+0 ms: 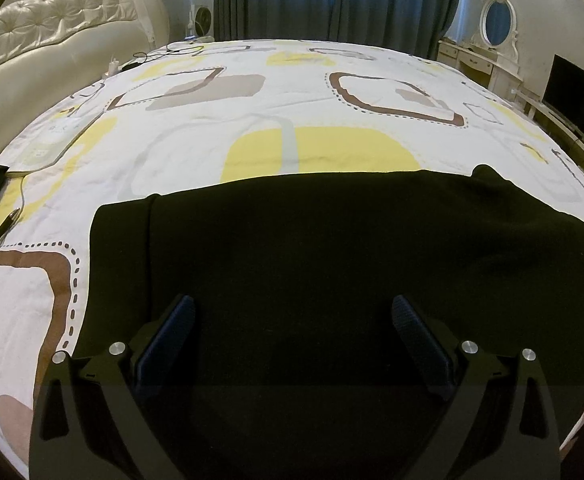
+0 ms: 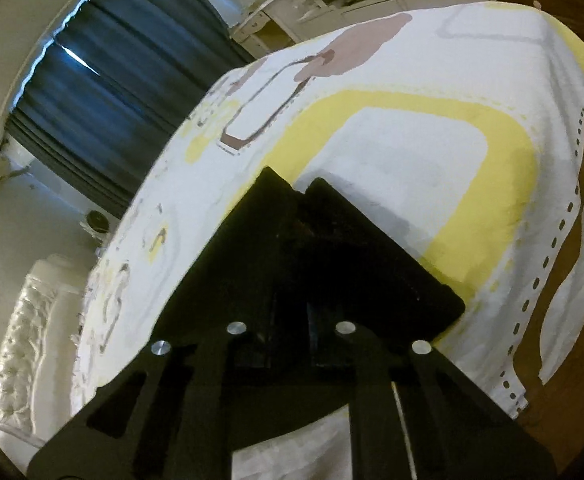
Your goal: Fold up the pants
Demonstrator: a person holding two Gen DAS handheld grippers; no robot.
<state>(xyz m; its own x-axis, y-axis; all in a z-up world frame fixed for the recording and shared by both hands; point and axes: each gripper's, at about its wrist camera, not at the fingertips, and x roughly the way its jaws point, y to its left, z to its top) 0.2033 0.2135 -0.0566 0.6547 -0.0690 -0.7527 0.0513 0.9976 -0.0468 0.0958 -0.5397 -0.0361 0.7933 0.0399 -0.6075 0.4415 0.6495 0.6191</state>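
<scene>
While the bed (image 1: 251, 92) fills both views under its patterned sheet, we have the black pants (image 1: 332, 240) spread flat near its front edge. Our left hand-held gripper (image 1: 292, 320) hovers over the cloth with fingers spread wide, holding nothing. Our right hand-held gripper (image 2: 292, 320) is pressed together and looks to be pinching a corner of the pants (image 2: 312, 240), lifted above the sheet. We judge a fold is starting; next, the right should carry its corner across while the left takes hold.
</scene>
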